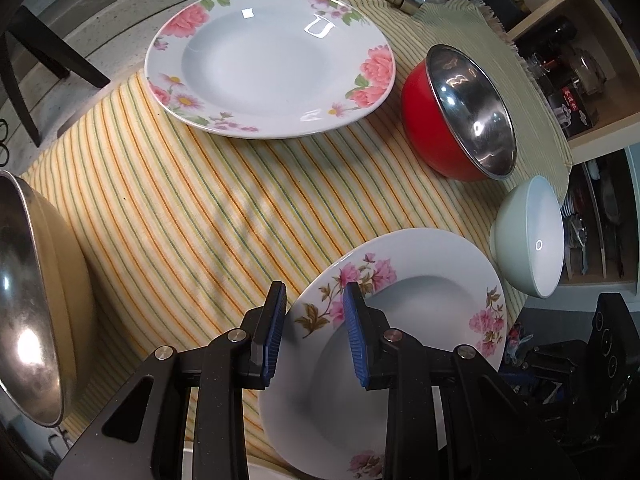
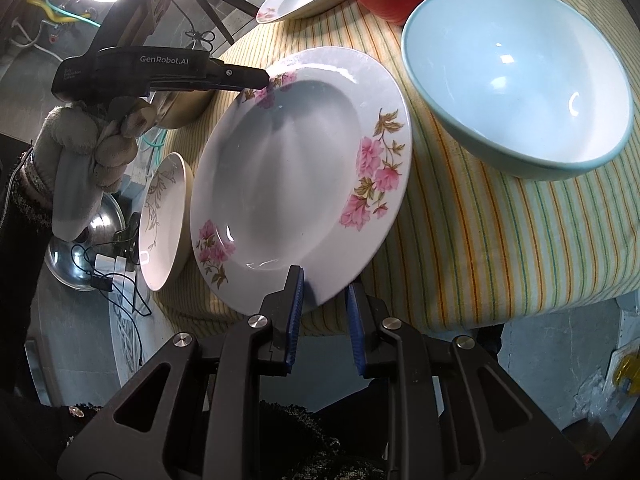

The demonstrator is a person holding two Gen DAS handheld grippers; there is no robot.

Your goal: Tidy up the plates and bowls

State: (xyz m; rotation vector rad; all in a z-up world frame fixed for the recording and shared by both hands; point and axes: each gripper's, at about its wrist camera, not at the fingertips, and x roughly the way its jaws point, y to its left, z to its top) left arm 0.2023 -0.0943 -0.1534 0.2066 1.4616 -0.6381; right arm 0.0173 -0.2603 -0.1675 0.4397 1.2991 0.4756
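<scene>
A table covered with a yellow striped cloth holds several dishes. The thing being handled is a white deep plate with pink flowers at the near edge of the table, part of it hanging past the edge. It looks tilted, its near rim raised off the cloth, though how far is hard to tell.

The left gripper straddles the plate's rim at a flower print, one blue pad outside and one over the inside. Whether the pads press on the china cannot be told from either view. A gloved hand holds this gripper. The right gripper has the opposite rim between its pads, seemingly clamped on it.

Toward the far edge lies a larger plate with red-pink flowers. Beside it stands a red bowl with a steel inside, and nearer, by the right edge, a pale blue bowl. A metal bowl sits at the left edge. Below the table's edge another small plate shows.

The plate is likely glazed china: stiff, fairly heavy, slippery and breakable. The flat rim is the sensible place to grip, on two opposite sides, with the pads well onto it.
</scene>
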